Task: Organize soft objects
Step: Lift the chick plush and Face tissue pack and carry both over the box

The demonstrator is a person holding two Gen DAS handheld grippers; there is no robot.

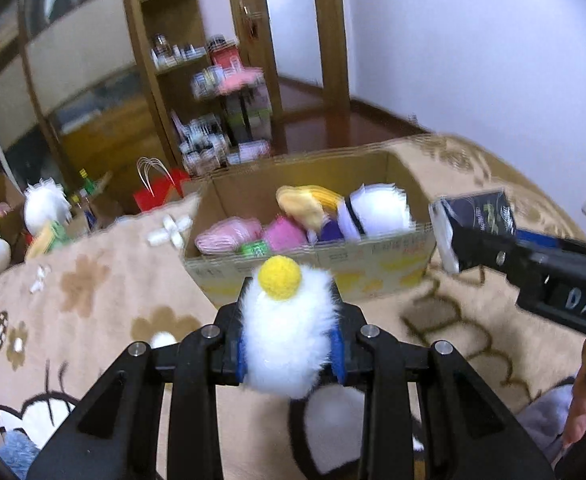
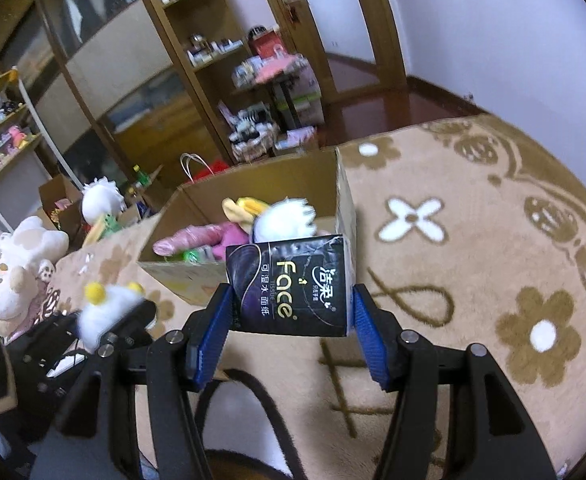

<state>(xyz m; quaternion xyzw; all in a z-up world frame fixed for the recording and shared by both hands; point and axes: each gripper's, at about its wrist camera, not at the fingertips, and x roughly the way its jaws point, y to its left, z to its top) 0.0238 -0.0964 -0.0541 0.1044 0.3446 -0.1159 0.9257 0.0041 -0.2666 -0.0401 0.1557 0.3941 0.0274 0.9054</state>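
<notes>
My left gripper point(image 1: 291, 336) is shut on a white fluffy toy point(image 1: 285, 332) with a yellow pompom, held above the beige carpet; the toy point(image 2: 107, 308) shows again at the left of the right wrist view. My right gripper point(image 2: 291, 308) is shut on a dark tissue pack point(image 2: 289, 286) printed "Face", its blue pads pressing both sides; the pack point(image 1: 473, 216) appears at the right of the left wrist view. Ahead of both stands an open cardboard box point(image 1: 393, 264) holding pink, yellow and white plush items point(image 1: 377, 210).
A beige flowered carpet point(image 2: 473, 240) covers the floor. Behind the box point(image 2: 347, 200) are wooden shelves point(image 2: 197, 52) with small goods, a red bag point(image 1: 157, 192), and plush toys point(image 2: 17, 264) at the left. A door and white wall stand at the back right.
</notes>
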